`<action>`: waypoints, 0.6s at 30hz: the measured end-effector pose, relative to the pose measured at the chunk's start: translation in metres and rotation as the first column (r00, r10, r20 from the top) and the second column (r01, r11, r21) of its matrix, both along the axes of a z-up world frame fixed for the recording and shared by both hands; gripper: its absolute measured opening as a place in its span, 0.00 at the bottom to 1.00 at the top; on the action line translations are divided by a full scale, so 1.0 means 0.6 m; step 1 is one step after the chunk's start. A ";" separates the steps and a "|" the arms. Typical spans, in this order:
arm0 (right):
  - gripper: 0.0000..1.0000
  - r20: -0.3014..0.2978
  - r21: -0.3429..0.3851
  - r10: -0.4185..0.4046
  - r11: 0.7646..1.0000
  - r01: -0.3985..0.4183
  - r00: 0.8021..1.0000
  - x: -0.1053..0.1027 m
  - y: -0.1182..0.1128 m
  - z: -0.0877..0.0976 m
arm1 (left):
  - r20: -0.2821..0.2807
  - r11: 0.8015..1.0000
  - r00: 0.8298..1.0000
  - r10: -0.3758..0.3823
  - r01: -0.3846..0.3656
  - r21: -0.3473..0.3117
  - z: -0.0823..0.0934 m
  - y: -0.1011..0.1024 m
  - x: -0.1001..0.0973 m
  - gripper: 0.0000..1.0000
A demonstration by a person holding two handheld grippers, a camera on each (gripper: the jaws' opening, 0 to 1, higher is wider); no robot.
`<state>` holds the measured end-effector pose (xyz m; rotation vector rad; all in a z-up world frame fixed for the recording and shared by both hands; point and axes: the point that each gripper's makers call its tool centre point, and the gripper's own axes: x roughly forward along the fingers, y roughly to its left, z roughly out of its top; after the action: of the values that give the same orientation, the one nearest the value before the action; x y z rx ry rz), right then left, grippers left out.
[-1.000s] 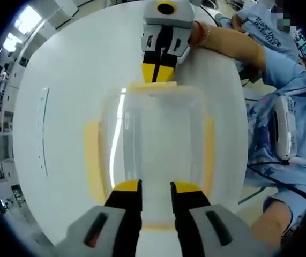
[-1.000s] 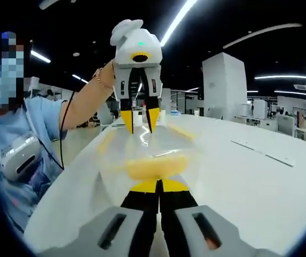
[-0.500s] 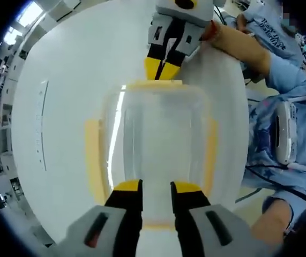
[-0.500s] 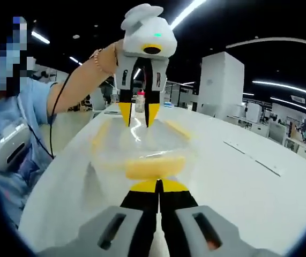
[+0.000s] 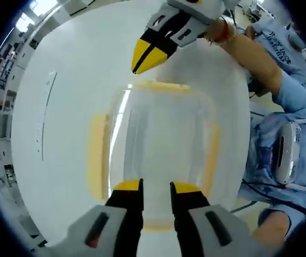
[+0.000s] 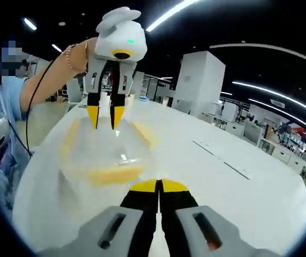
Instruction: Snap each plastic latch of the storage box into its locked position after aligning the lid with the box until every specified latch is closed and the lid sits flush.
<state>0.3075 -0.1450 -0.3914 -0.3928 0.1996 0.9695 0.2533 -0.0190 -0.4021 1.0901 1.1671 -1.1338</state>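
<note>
Box: the clear storage box (image 5: 161,144) sits on the white worktop (image 5: 61,96), lid on.
Left claw (image 5: 156,188): a little spread, over the near yellow latch (image 5: 155,226).
Right claw (image 6: 158,187): pressed together, holding nothing.
Do: push each latch down flat.
Way: its long side points away from you.

Storage box (image 5: 161,155) on table (image 5: 61,134), between left gripper (image 5: 155,188) and right gripper (image 5: 142,61).
</note>
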 end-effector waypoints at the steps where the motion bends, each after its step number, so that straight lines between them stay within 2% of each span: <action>1: 0.00 0.011 -0.024 0.013 1.000 -0.012 1.000 -0.002 0.004 0.014 | -0.001 1.000 1.000 0.000 0.000 -0.006 0.000 0.000 0.001 0.19; 5: 0.00 0.041 -0.080 0.047 0.996 -0.043 0.998 -0.010 0.023 0.055 | -0.014 0.999 1.000 0.009 -0.010 -0.040 0.001 0.001 0.004 0.19; 9: 0.00 0.055 -0.150 0.093 0.985 -0.084 0.994 -0.018 0.047 0.076 | -0.020 0.998 1.000 0.016 -0.017 -0.057 0.001 -0.001 0.005 0.18; 12: 0.00 0.058 -0.216 0.120 0.971 -0.105 0.991 -0.023 0.068 0.083 | -0.024 0.998 1.000 0.020 -0.021 -0.061 0.001 -0.002 0.005 0.18; 15: 0.00 0.051 -0.280 0.181 0.947 -0.160 0.982 -0.035 0.103 0.080 | -0.023 0.998 1.000 0.014 -0.016 -0.068 0.002 -0.001 0.006 0.17; 18: 0.00 0.054 -0.304 0.232 0.930 -0.205 0.971 -0.048 0.143 0.070 | -0.026 0.996 1.000 0.009 -0.011 -0.092 0.003 0.001 0.006 0.17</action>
<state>0.2789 -0.0594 -0.3497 -0.7461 0.2241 1.1428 0.2570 -0.0185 -0.4000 1.0006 1.1281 -1.1854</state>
